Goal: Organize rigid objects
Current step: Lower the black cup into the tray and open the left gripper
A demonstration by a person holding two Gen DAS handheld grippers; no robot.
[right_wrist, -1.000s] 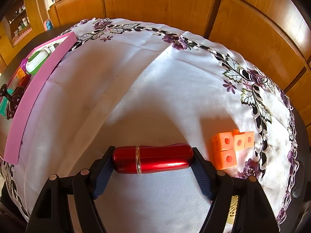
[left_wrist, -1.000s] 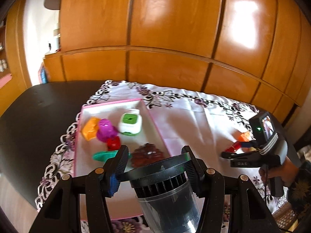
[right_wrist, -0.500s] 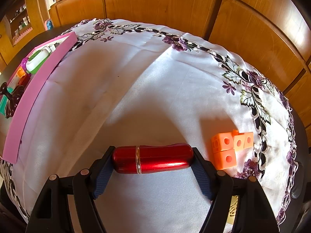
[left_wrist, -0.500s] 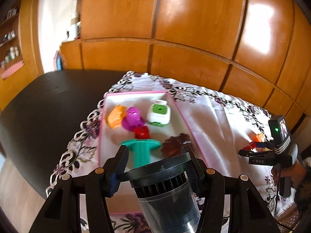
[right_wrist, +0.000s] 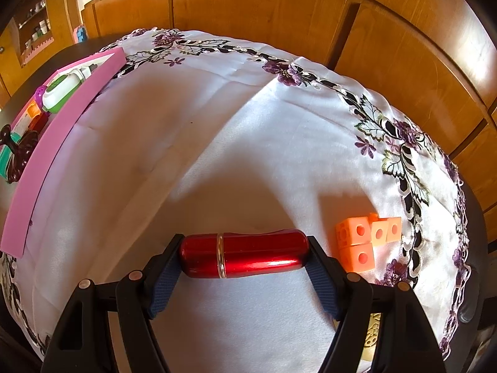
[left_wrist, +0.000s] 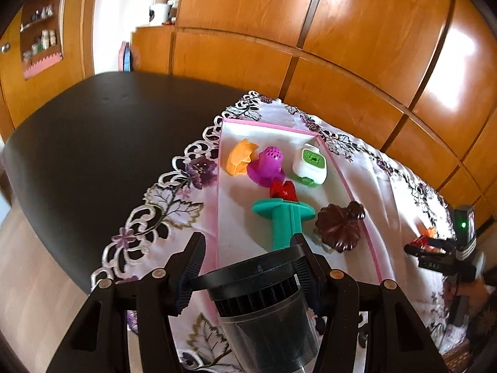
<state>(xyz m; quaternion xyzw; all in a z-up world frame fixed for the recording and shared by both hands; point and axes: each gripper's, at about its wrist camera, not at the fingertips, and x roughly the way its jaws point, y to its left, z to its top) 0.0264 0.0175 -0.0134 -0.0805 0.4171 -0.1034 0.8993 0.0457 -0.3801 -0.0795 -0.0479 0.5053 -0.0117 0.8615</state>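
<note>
While left tongs (left_wrist: 248, 275) clamp the black cylinder (left_wrist: 264, 304) over the pink tray (left_wrist: 223, 217), right tongs (right_wrist: 243, 259) grip the red tube (right_wrist: 243, 259) above the counter (right_wrist: 217, 155); next: lower, release.

Glossy orange-brown wooden cabinet panels (left_wrist: 310, 46), divided by dark seams, are seen ahead of both grippers, with bright patches of light reflected on their right side. A dark, smooth rounded tabletop (left_wrist: 93, 143) is spread ahead and to the left of the left gripper, partly covered by a white satin cloth with purple floral embroidery and cut-out lace edging (right_wrist: 217, 124). Far to the left, an open wooden shelf stocked with small jars (left_wrist: 40, 40) is mounted beside a white wall strip (left_wrist: 105, 15). Pale flooring (left_wrist: 28, 279) is visible below the table's left edge.
</note>
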